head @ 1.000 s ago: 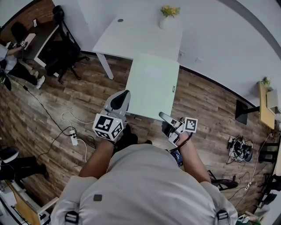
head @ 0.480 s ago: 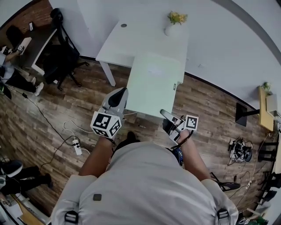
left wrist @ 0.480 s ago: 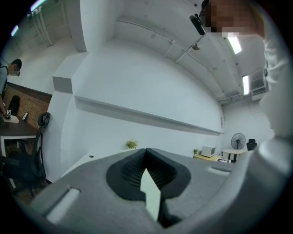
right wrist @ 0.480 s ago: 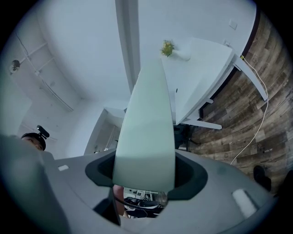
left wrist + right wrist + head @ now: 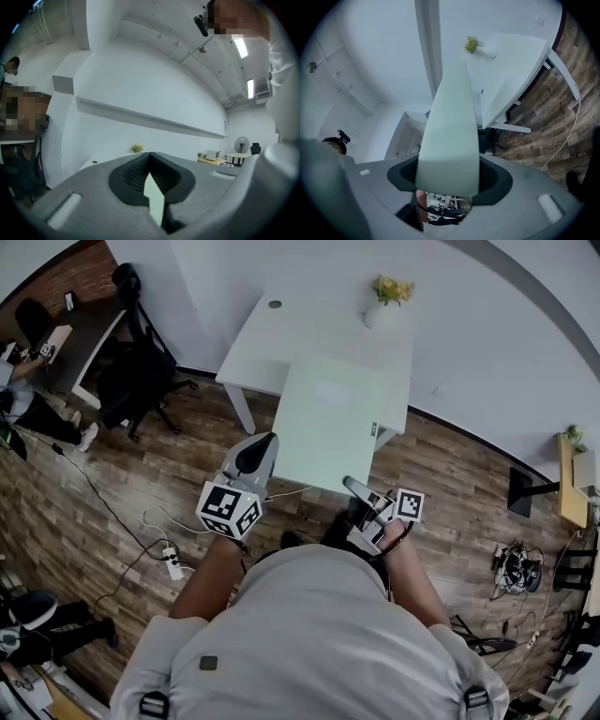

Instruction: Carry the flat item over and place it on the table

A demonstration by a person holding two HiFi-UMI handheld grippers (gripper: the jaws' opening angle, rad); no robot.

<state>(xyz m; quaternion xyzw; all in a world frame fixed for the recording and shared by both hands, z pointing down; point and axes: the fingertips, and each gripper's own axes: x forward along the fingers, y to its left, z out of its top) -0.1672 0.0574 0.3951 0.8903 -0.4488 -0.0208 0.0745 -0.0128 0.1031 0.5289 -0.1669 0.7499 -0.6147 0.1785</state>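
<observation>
A pale green flat board (image 5: 328,423) hangs level between both grippers over the wooden floor. Its far end overlaps the near edge of the white table (image 5: 300,320). My left gripper (image 5: 262,451) is shut on the board's near left corner. My right gripper (image 5: 353,488) is shut on the near right corner. The left gripper view shows only a thin edge of the board (image 5: 154,201) in the jaws of the left gripper (image 5: 151,180). In the right gripper view the board (image 5: 452,126) runs from the right gripper (image 5: 449,180) toward the table (image 5: 511,61).
A vase with yellow flowers (image 5: 386,298) stands on the table's far right corner. A black office chair (image 5: 141,343) and a desk stand at the left, with a seated person (image 5: 23,399) beside them. A power strip (image 5: 171,560) and cables lie on the floor.
The table has come nearer in the head view and the board's far end now overlaps its near edge. Both grippers keep the same hold on the board.
</observation>
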